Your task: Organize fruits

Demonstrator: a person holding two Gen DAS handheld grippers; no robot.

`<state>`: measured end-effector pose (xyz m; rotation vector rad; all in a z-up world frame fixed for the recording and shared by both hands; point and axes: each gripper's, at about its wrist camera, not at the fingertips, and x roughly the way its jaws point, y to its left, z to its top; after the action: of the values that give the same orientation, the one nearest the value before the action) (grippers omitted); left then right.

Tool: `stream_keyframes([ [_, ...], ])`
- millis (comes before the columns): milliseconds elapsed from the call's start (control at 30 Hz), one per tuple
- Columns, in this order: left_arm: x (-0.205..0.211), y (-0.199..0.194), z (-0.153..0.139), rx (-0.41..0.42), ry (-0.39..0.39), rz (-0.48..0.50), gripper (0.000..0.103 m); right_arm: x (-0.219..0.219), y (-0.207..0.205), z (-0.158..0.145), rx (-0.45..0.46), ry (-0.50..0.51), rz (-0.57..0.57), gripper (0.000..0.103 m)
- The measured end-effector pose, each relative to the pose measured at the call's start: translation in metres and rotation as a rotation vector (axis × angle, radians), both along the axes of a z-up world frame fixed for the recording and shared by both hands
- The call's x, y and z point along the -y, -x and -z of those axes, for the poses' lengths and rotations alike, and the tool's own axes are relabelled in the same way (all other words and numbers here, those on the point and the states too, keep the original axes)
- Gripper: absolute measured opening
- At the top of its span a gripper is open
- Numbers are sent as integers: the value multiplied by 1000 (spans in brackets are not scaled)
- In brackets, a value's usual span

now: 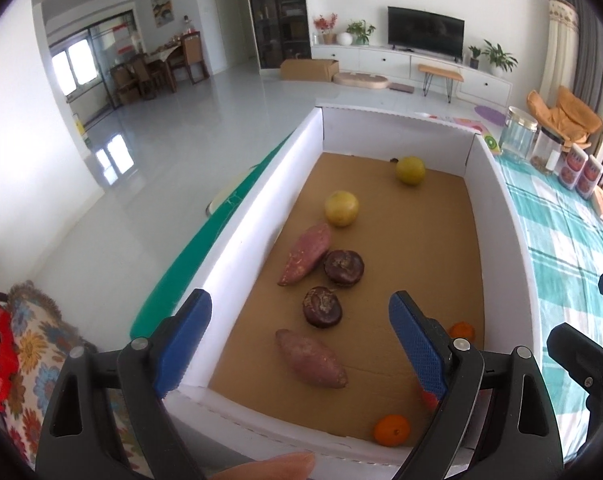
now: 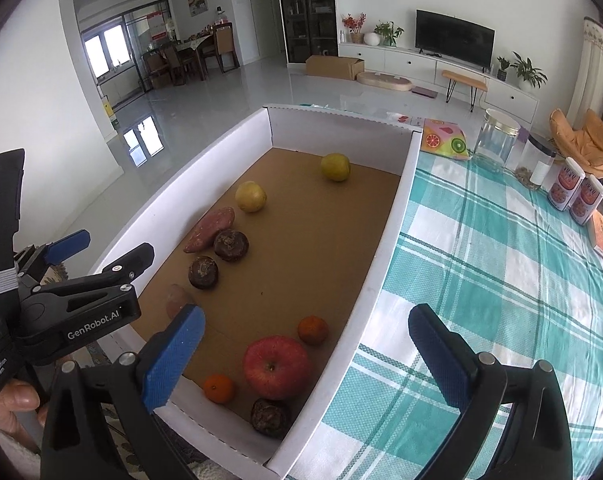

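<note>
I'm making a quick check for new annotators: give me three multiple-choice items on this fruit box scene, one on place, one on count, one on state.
1. Where does the red apple lie?
A. On the checked cloth
B. Inside the white box, near end
C. In the glass jar

2. How many small orange fruits are in the box?
A. Two
B. Four
C. None

3. How do the left claw and right claw stand?
A. Both open, holding nothing
B. Left shut on a sweet potato
C. Right shut on the apple

Answers: 1 B, it sits on the brown floor between the box walls; 2 A, one each side of the apple; 3 A, blue pads wide apart.
</note>
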<state>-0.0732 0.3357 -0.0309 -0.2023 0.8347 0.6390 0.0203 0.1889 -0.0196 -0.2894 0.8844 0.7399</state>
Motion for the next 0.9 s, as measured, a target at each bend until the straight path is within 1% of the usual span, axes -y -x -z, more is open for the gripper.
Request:
stream_keyframes([
  [67, 0, 3, -1, 6, 11, 5, 92, -3, 1, 1, -2, 7, 3, 101],
  [367, 0, 7, -4, 14, 1, 21, 92, -13, 5, 2, 8, 45, 1, 101],
  [733, -1, 8, -4, 9, -5, 20, 92, -16, 7, 7, -7, 73, 2, 101],
  [900, -3, 11, -3, 11, 14, 21, 92, -16, 8, 7, -10, 72, 5, 101],
])
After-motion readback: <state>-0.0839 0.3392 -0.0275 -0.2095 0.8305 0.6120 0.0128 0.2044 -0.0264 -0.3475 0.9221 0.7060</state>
